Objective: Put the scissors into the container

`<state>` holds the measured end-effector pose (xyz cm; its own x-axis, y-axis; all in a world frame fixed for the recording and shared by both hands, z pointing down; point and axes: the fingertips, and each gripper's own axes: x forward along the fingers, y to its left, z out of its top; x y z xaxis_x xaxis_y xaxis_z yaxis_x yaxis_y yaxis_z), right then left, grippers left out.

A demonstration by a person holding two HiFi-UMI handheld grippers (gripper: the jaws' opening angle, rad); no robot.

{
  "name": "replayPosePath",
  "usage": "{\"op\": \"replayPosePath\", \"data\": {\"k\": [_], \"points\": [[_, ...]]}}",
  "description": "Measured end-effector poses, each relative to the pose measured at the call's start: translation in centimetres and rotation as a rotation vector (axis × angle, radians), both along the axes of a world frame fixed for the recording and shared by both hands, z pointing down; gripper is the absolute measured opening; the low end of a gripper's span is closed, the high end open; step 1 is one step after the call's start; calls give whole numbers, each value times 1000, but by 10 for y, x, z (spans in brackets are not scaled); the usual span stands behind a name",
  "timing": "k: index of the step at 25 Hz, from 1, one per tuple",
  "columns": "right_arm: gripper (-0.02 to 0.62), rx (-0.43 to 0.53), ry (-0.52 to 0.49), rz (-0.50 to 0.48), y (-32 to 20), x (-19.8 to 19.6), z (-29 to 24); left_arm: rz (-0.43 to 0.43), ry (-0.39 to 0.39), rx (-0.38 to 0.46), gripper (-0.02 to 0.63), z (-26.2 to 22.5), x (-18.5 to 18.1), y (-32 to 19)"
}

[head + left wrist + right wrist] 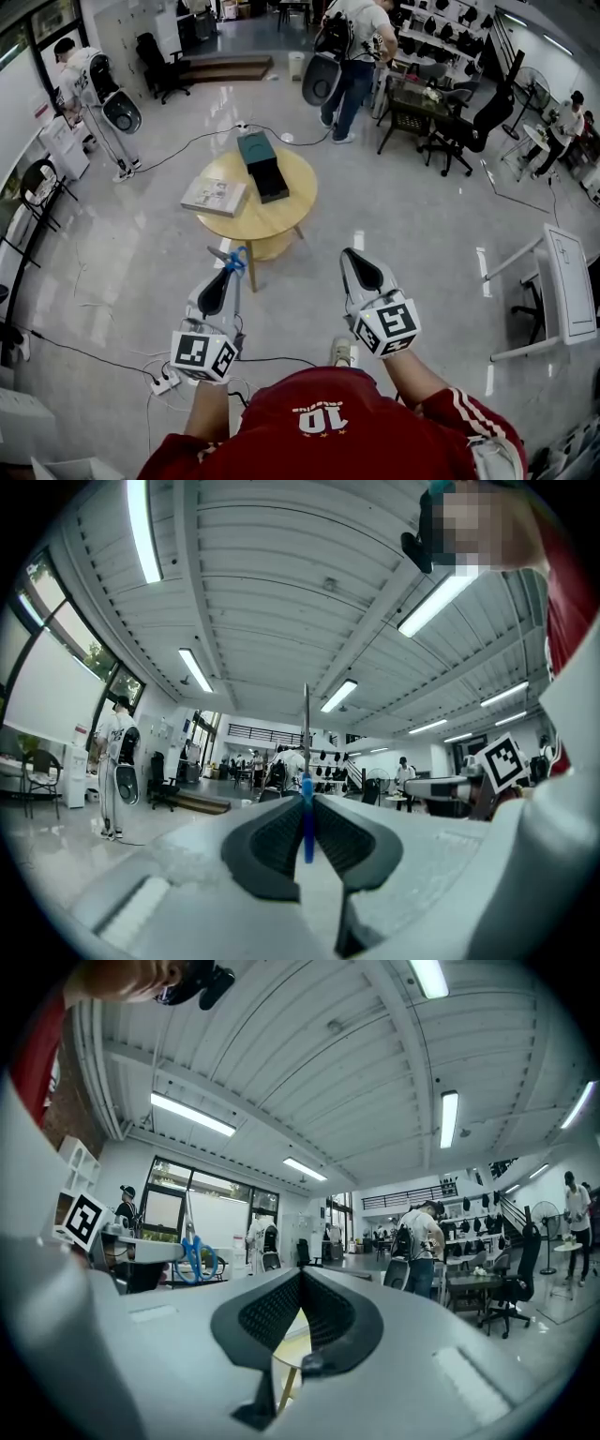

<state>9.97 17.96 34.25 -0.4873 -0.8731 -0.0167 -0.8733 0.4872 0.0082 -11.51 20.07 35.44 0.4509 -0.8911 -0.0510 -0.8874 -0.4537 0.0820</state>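
Note:
Scissors with blue handles (235,260) stand clamped in my left gripper (223,274), handles at the jaw tips. In the left gripper view the jaws are shut on the scissors (307,810), and the thin metal blade points straight up. The right gripper view shows the same blue handles (194,1257) at the left. A dark green container (262,166) lies on a round wooden table (281,214) well ahead of both grippers. My right gripper (353,255) is shut and empty, level with the left one, and a sliver of the table (290,1336) shows below its jaws.
A book (214,197) lies on the table's left side, next to the container. Cables and a power strip (165,381) trail over the glossy floor. People stand at the back, with office chairs (450,131) and a white desk (565,281) to the right.

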Motion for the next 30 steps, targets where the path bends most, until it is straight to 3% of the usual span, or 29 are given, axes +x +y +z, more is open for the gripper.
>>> {"op": "replayPosePath", "data": {"k": [22,30], "points": [[0,10,20,-1,13,-12,-8,41,23,-18,38,4,-1,6],[0,-19,10,-11,-7,-6,-1,39,29,-45,38,10,6,-17]]}}
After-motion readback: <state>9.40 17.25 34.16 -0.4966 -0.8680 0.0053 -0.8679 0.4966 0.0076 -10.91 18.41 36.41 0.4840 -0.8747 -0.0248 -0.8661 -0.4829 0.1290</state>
